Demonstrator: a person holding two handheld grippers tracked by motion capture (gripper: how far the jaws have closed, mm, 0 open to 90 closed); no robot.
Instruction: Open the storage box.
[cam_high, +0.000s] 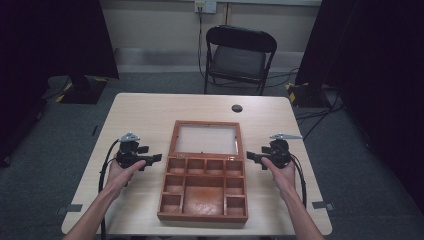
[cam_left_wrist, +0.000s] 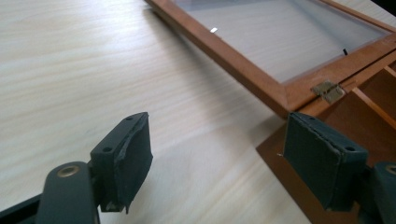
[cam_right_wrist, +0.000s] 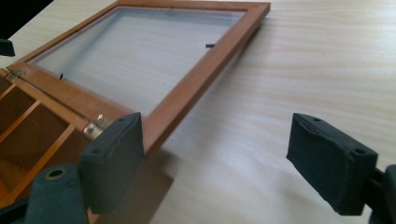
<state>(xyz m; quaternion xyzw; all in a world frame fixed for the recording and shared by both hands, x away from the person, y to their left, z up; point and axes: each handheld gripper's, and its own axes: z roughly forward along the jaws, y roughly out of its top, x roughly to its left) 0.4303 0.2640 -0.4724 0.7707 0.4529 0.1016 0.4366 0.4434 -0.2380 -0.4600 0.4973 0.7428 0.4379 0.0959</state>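
Note:
A brown wooden compartment box (cam_high: 203, 192) lies open in the middle of the table, its glass-paned lid (cam_high: 204, 138) folded back flat behind it. The compartments look bare. My left gripper (cam_high: 154, 159) rests left of the box, pointing at its left wall, open with nothing between the jaws. In the left gripper view the lid frame (cam_left_wrist: 243, 56) and a brass hinge (cam_left_wrist: 328, 89) lie ahead. My right gripper (cam_high: 251, 158) sits right of the box, open and holding nothing. The right gripper view shows the lid (cam_right_wrist: 140, 56) and a hinge (cam_right_wrist: 95, 125) near its left jaw.
The light wooden table (cam_high: 140, 112) has a round cable hole (cam_high: 237, 108) near its far edge. A black folding chair (cam_high: 239, 57) stands beyond the table. Dark curtains hang at both sides, with cables on the floor at the right.

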